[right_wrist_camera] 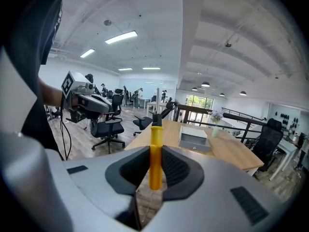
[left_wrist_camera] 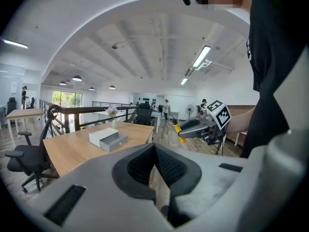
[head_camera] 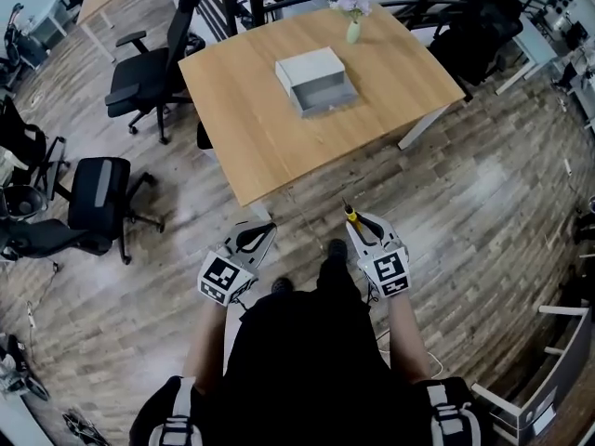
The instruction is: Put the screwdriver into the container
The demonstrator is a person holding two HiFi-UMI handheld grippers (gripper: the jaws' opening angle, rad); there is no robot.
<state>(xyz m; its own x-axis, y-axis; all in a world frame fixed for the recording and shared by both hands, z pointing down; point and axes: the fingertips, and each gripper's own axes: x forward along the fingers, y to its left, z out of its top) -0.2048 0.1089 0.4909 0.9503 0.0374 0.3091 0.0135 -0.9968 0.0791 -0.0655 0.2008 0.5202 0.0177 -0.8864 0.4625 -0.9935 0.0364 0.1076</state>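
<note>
My right gripper (head_camera: 357, 222) is shut on a screwdriver with a yellow handle and black tip (right_wrist_camera: 155, 153), which stands upright between the jaws; the screwdriver (head_camera: 350, 214) pokes out ahead of the gripper in the head view. My left gripper (head_camera: 263, 235) is shut with nothing between its jaws. The container is a grey-white box with an open drawer (head_camera: 317, 81) on the wooden table (head_camera: 251, 128), well ahead of both grippers. The box (left_wrist_camera: 107, 138) and the right gripper (left_wrist_camera: 186, 128) also show in the left gripper view; the box (right_wrist_camera: 194, 139) sits far off in the right gripper view.
A vase of flowers (head_camera: 354, 17) stands at the table's far edge. Black office chairs (head_camera: 139, 72) (head_camera: 93, 203) stand left of the table on the wood floor. A railing (right_wrist_camera: 212, 120) runs behind the table. The person's dark clothing (head_camera: 307, 342) fills the bottom of the head view.
</note>
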